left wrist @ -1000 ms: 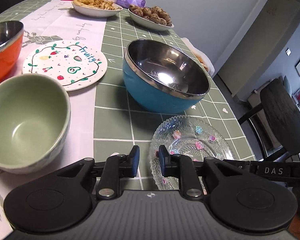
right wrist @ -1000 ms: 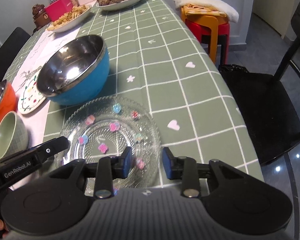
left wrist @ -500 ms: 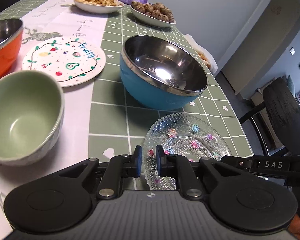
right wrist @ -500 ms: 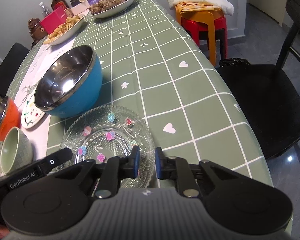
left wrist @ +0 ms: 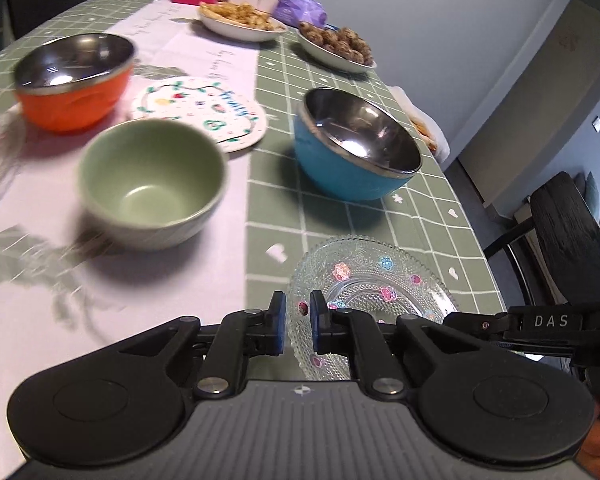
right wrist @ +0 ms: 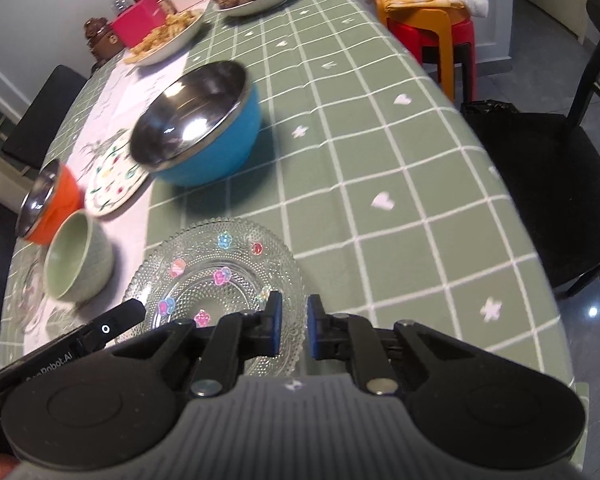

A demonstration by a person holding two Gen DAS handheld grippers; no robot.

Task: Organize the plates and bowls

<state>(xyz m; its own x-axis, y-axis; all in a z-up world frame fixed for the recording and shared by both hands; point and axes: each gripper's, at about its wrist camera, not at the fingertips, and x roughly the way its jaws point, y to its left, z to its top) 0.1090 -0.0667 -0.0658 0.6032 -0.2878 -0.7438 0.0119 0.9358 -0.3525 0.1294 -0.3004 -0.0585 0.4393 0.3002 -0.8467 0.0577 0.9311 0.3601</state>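
Both tools, left [left wrist: 298, 326] and right [right wrist: 291, 328], clenched on glass plate [right wrist: 236, 268] rim; blue bowl [right wrist: 204, 124] just beyond

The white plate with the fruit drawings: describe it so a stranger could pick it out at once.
Start at the long table under the green checked cloth and find the pale runner down its middle. On that runner, between the orange steel-lined bowl and the blue steel-lined bowl, lies the flat white plate. It alone is opaque, with painted fruit and blue lettering.

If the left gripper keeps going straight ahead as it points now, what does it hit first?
Most likely the glass plate: its near rim sits at the left gripper fingertips. Depth is hard to judge.
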